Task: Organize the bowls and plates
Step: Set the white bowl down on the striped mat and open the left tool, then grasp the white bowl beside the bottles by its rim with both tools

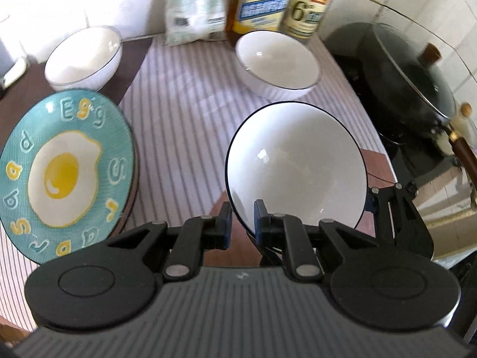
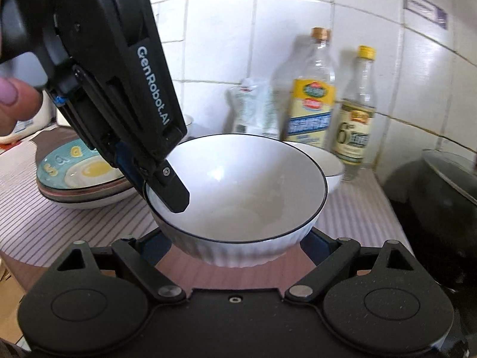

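Your left gripper (image 1: 241, 223) is pinching the near bowl's (image 1: 298, 164) rim, jaws closed; right gripper (image 2: 235, 253) jaws are spreading open beneath it. The far bowl (image 1: 277, 62) is sitting straight beyond.

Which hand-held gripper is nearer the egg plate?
Left. The left hand-held gripper, clamped on the bowl rim, sits beside the egg plate; the right hand-held gripper is open under the bowl, farther off.

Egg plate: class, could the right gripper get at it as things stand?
Probably not directly: the right gripper is open around the bowl, and the left gripper, clamped on that bowl's rim, stands before the egg plate.
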A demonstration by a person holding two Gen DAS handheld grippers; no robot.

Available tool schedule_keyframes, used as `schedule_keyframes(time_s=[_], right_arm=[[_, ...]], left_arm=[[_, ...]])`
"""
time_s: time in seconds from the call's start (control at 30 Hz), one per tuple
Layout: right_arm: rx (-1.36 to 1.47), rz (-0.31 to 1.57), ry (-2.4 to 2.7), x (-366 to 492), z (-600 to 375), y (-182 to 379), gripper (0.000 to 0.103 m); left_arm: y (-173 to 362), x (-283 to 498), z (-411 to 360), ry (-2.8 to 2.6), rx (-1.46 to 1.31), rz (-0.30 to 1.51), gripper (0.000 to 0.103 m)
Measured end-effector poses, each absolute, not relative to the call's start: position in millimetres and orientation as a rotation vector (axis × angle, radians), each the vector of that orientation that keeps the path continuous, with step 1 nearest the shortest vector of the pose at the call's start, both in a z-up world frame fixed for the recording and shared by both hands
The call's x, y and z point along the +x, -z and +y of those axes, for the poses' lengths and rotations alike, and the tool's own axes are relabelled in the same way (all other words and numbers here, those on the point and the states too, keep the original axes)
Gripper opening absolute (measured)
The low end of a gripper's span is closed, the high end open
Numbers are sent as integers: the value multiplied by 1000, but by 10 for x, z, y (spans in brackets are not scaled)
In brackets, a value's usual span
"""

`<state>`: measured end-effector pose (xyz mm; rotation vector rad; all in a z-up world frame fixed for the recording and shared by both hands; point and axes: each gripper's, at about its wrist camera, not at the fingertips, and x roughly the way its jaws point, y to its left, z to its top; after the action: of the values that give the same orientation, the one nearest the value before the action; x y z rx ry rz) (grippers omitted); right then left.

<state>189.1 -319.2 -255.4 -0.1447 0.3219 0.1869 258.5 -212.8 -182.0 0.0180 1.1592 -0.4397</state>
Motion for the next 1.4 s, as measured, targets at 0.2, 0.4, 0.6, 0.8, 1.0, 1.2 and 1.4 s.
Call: schedule_keyframes(time_s=[0.2, 0.4, 0.6, 0.8, 1.0, 1.2, 1.4], right_arm=[[-154, 362, -246, 2127, -3151, 2666, 95], [-117, 406, -245, 2241, -3110, 2793, 95], [-139, 408, -214, 2242, -3040, 2818, 95], [-100, 574, -198, 2196, -3061, 2769, 96], [-58, 632, -214, 1848, -3166, 2562, 96], [76, 668, -167, 1673, -3475, 2245, 93], [211, 658, -128, 1628, -3732, 1852, 90]], left_arm=[[2057, 2751, -2032, 381, -23, 1229, 14], [2161, 2776, -2054, 354, -9, 1237, 14], [2180, 2801, -2040, 340, -24, 1247, 14], [2069, 2750, -2168, 305, 94, 1263, 28], [1816, 2677, -2204, 334, 151, 1270, 42], [1494, 2540, -2210, 370, 176, 1238, 55], [1286, 2458, -2219, 401, 223, 1205, 63]])
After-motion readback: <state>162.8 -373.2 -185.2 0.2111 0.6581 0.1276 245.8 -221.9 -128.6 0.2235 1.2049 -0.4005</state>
